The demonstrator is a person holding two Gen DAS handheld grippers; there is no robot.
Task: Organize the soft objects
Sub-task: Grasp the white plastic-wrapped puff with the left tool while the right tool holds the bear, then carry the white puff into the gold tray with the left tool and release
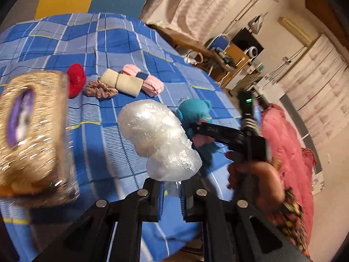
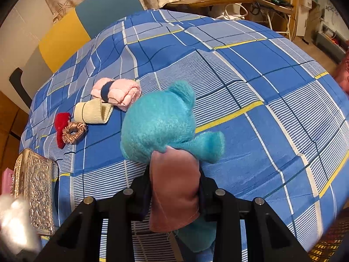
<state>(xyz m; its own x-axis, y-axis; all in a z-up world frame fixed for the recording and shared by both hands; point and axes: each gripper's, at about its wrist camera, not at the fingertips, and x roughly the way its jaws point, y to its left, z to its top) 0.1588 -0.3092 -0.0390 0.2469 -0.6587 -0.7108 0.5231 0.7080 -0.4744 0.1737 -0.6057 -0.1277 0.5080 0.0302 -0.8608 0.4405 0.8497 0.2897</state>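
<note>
Left gripper is pinching the lower end of a crumpled clear plastic bag, jaws pressed together on it; the bag is bulging up and forward above the blue plaid bedspread, lifted clear of it

Right gripper is clamping a teal plush bear by its body, jaws squeezing in on a pink cloth patch on the toy; the bear's head and one arm are sticking out past the fingertips, above the bedspread. From the left wrist view the same bear is showing just beyond the bag, with the right gripper's black frame crossing in front of it and the person's hand wrapping the handle

Farther up the bed a small cluster is lying together: a rolled pink towel with a dark band around it, a beige roll touching the towel, a brown satin scrunchie just beside the beige roll, and a red fuzzy item touching the scrunchie

A gold embossed tissue box is sitting at the bed's near left edge, blurred in the left view, sharper in the right view. A pink crumpled cloth is showing at the right of the left view, whether on bed or floor cannot tell
</note>
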